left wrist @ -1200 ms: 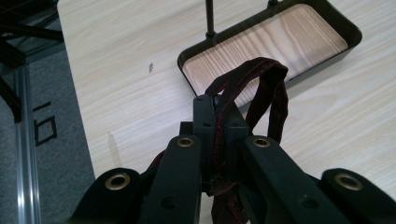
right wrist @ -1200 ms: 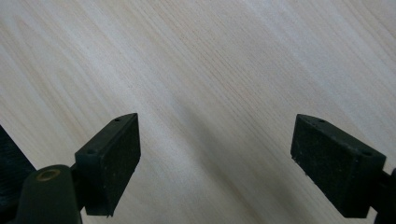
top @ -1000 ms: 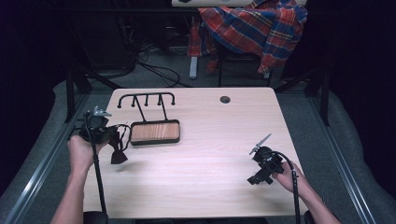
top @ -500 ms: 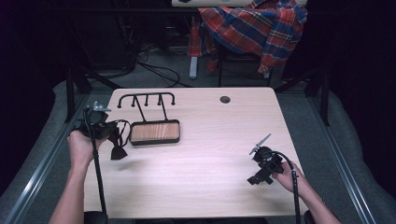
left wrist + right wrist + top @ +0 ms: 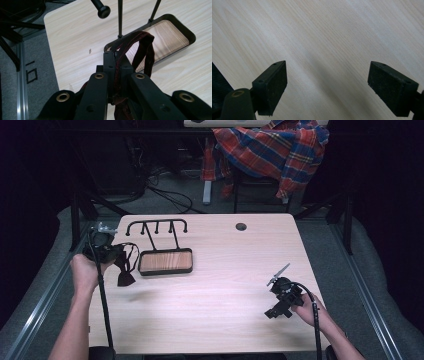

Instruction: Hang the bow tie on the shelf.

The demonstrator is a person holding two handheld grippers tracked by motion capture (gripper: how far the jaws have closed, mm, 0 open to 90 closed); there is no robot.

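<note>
Left gripper [image 5: 115,65] is clamped on a dark red bow tie [image 5: 140,50] right by the hook rack [image 5: 157,227], probably to hang it there. Right gripper [image 5: 327,82] sits idle over bare table [image 5: 324,32], jaws wide apart.

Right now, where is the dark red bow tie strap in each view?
High view: strap hangs from the left gripper, left of the tray.
Left gripper view: centre, clamped between the jaws.
Right gripper view: bare table.
Shared landmark: the tray.
</note>
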